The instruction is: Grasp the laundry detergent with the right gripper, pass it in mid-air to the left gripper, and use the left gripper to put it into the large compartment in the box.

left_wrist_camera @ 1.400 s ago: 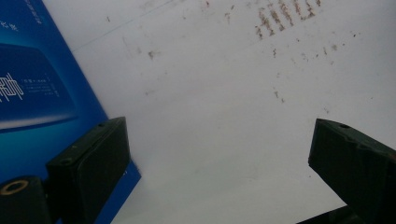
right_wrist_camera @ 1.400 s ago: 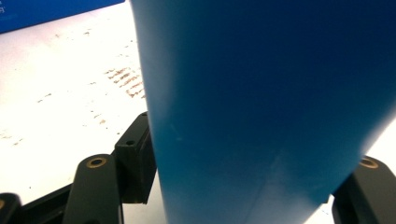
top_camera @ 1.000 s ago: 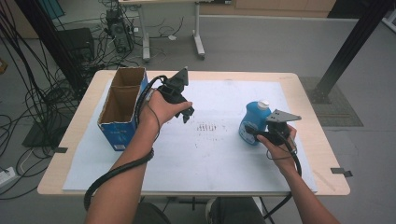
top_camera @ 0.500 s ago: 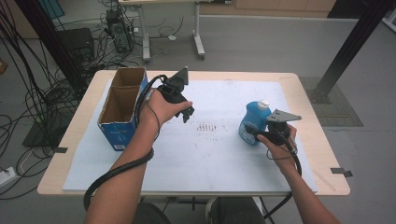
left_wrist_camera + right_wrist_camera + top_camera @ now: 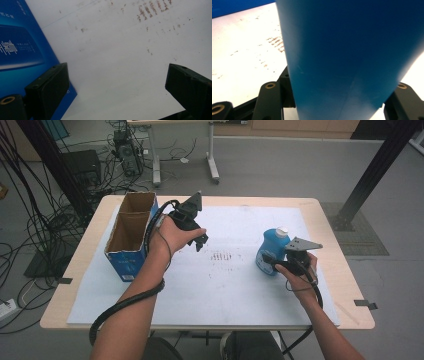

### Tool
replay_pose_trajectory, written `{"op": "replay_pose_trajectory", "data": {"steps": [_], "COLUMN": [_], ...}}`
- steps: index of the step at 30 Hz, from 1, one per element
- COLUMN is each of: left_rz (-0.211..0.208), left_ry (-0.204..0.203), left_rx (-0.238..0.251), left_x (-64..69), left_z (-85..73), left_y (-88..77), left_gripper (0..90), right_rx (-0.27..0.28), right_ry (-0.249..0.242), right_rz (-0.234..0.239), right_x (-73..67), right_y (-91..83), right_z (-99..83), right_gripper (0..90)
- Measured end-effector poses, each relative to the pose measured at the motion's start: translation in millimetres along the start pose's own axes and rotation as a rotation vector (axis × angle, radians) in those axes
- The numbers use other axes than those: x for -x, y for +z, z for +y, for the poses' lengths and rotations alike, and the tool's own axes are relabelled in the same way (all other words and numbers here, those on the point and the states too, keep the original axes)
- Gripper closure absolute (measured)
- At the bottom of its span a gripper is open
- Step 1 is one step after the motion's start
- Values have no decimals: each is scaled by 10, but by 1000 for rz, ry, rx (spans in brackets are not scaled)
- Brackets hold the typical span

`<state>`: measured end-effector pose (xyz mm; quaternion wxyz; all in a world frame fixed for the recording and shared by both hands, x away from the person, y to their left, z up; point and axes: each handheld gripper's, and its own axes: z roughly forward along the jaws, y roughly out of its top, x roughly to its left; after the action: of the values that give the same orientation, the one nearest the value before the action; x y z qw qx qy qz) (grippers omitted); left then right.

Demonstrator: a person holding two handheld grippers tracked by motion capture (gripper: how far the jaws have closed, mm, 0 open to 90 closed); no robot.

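High view: my right gripper (image 5: 276, 261) is clamped on the upright blue bottle (image 5: 270, 249), with the open cardboard box (image 5: 131, 234) far to its left. My left gripper (image 5: 199, 240), jaws wide and empty, hangs just beside that box.

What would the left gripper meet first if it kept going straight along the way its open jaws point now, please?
Probably the white sheet on the table: the left gripper looks down at bare paper, with the blue box just off to one side.
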<state>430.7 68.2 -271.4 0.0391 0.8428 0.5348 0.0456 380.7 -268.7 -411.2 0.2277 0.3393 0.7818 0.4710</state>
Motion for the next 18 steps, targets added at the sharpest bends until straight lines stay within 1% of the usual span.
{"op": "replay_pose_trajectory", "data": {"steps": [18], "left_rz": [8], "left_ry": [9], "left_rx": [5], "left_x": [23], "left_z": [15], "left_y": [-34], "left_gripper": [60], "right_rx": [1], "right_ry": [1], "right_rz": [-1], "right_x": [0], "right_y": [1], "right_z": [0], "right_gripper": [416]}}
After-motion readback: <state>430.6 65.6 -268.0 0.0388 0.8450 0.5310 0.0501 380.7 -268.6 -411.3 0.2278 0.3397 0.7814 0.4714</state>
